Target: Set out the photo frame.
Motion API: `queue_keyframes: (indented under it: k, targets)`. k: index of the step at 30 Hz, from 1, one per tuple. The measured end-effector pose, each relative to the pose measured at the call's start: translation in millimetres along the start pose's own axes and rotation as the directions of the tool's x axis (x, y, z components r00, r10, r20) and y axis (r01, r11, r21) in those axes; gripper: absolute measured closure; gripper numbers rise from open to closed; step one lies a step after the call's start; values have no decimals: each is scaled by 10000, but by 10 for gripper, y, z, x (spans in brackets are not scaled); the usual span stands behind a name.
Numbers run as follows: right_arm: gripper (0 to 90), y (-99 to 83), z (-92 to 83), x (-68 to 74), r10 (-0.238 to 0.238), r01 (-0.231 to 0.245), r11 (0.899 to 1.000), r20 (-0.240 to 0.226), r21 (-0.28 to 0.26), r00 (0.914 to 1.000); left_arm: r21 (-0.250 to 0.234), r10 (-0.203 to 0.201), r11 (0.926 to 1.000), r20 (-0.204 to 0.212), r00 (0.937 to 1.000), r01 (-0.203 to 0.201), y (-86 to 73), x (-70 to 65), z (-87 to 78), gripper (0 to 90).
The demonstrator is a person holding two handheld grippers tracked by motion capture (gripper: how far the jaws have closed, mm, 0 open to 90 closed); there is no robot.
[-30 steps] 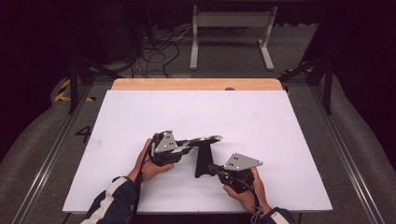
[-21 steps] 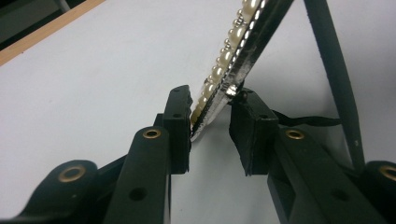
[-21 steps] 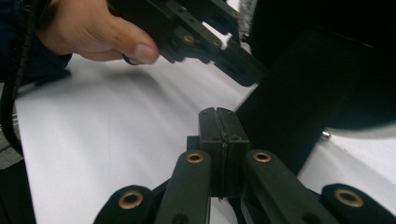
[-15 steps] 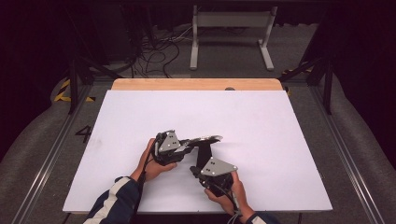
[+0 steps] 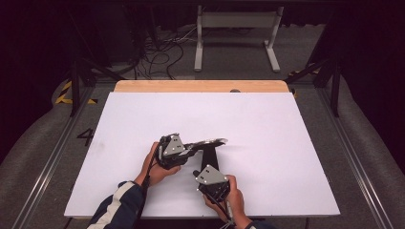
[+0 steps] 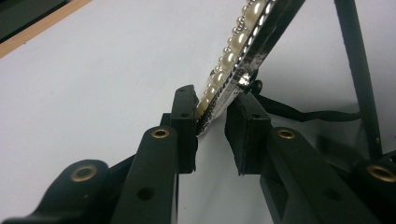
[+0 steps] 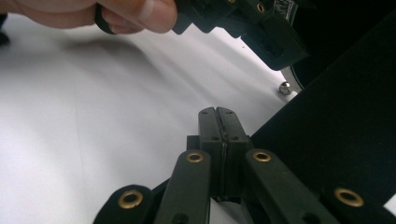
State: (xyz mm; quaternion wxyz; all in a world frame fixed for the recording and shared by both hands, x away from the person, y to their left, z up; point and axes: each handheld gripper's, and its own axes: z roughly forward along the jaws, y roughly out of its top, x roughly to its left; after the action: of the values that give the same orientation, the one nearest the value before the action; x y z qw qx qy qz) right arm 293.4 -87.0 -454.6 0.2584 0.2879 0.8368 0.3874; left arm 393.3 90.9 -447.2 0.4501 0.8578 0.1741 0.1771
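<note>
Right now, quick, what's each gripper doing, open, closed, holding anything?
Left gripper: jaws just closing on the edge of the pearl-trimmed frame, gripping it.
Right gripper: closed, nothing between its jaws.

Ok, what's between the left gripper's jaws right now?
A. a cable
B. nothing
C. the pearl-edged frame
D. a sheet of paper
C: in the left gripper view the frame, its rim set with pearls, sits edge-on between the pads of the left gripper, whose jaws have just been closing on it.
</note>
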Motion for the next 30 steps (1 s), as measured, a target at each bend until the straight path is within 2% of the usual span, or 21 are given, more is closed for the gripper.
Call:
queue_keyframes:
  k: [6, 13, 20, 23, 30]
  targets:
    - [900, -7, -2, -21, 69, -71, 9999, 165, 138, 9998, 70, 132, 9999, -102, 9999, -131, 8, -16, -6, 761]
    - [900, -65, 6, -92, 282, -285, 9990, 111, 329, 9995, 184, 370, 9991, -34, 9993, -370, 26, -49, -21, 780]
    - [900, -125, -34, -241, 610, -604, 9976, -159, 334, 9980, 254, 626, 9977, -160, 9979, -622, 42, -95, -17, 781]
    - [900, -154, -33, -287, 883, -868, 9957, -454, 335, 9951, 256, 619, 9978, -189, 9979, -614, 40, -105, -16, 782]
    - [900, -195, -45, -380, 1091, -1074, 9937, -543, 332, 9925, 318, 724, 9969, -127, 9973, -719, 48, -117, -16, 777]
